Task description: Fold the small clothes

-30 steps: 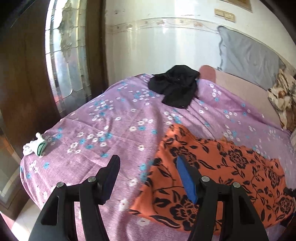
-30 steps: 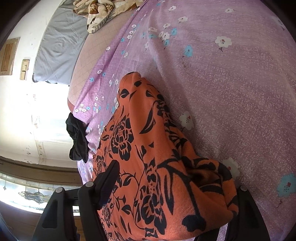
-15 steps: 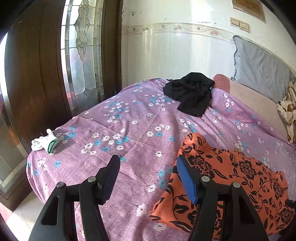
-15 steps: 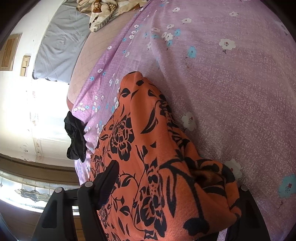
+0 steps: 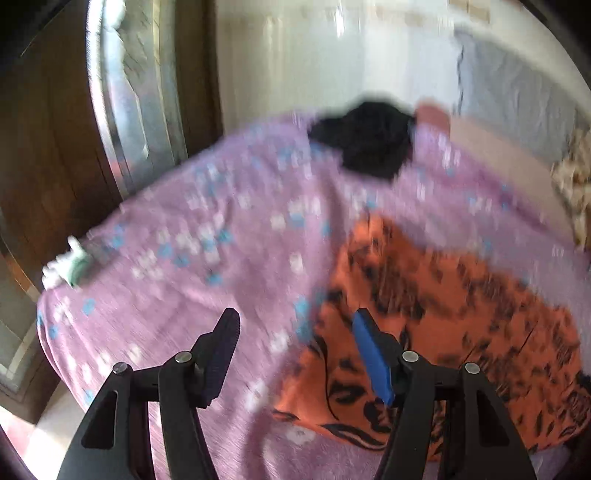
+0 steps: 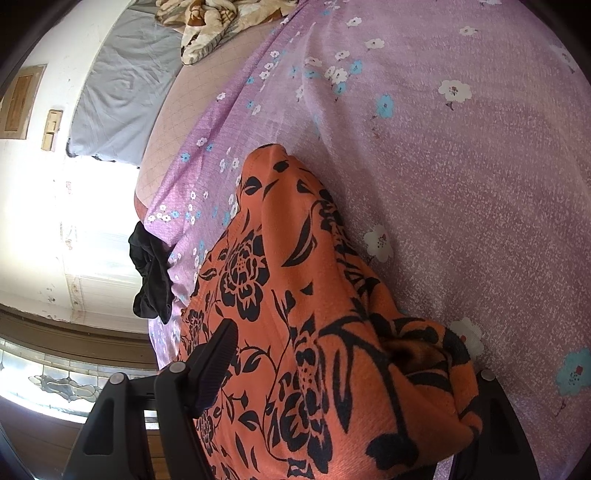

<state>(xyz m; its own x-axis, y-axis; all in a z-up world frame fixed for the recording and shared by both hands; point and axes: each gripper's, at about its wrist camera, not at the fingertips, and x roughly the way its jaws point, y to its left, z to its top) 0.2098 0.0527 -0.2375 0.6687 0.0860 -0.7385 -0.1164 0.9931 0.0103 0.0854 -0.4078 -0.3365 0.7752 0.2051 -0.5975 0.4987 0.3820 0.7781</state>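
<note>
An orange garment with black flowers lies on the purple flowered bedsheet. My left gripper is open and empty above the garment's left edge; its blue pad is over the cloth. This view is blurred. In the right wrist view the same garment fills the space between my right gripper's wide-apart fingers. The cloth is draped over the right finger and hides it. The left finger is free of the cloth.
A black garment lies at the bed's far edge, also in the right wrist view. A small white and green cloth sits at the left corner. A grey pillow and patterned blanket lie near the head.
The left gripper has swung fast, blurring its view, and moved nearer over the garment's left edge. The right gripper has barely moved; the cloth still lies across it.
</note>
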